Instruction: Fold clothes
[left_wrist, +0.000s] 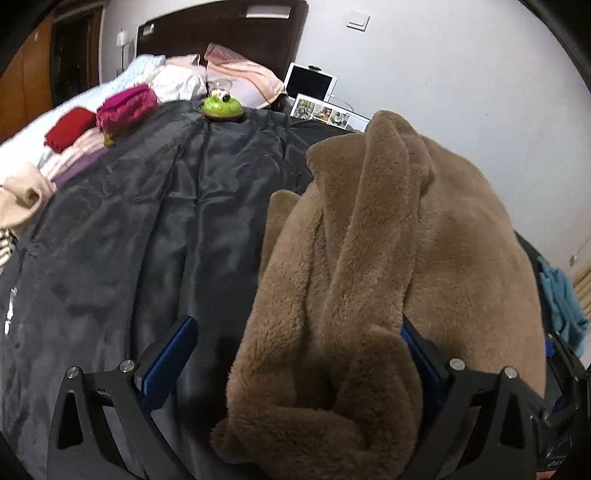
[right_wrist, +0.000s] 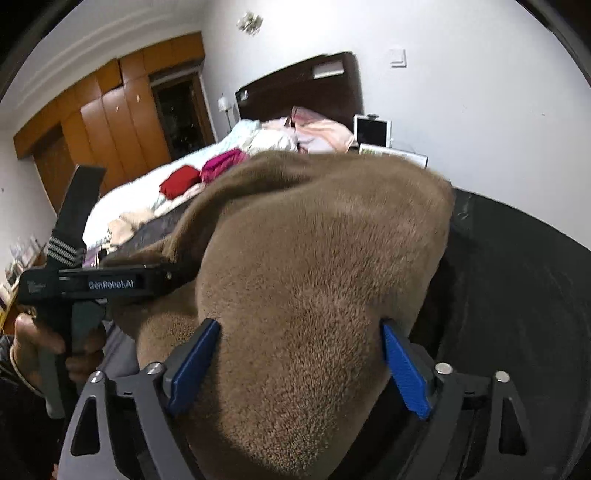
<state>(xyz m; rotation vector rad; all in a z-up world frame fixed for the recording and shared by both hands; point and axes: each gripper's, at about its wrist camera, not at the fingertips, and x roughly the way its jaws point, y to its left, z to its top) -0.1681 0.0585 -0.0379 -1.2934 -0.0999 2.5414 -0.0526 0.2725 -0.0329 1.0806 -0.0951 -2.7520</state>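
A brown fleece garment (left_wrist: 369, 240) lies bunched and twisted on a dark grey sheet (left_wrist: 147, 221) spread over the bed. My left gripper (left_wrist: 295, 321) is open. The fleece presses against its right finger (left_wrist: 417, 347), and a gap separates it from the left finger (left_wrist: 170, 358). In the right wrist view the same fleece (right_wrist: 314, 240) bulges between the wide-apart blue fingers (right_wrist: 195, 365) of my right gripper (right_wrist: 300, 325), which is open. A hand (right_wrist: 37, 343) holds the left gripper's body (right_wrist: 92, 284), whose tips are buried in the fleece.
Folded red (left_wrist: 68, 127) and magenta (left_wrist: 125, 105) clothes and a cream garment (left_wrist: 18, 199) lie at the sheet's left. A green toy (left_wrist: 221, 107), a tablet (left_wrist: 310, 81) and a photo sheet (left_wrist: 325, 112) sit near the headboard. A teal cloth (left_wrist: 561, 299) hangs at right.
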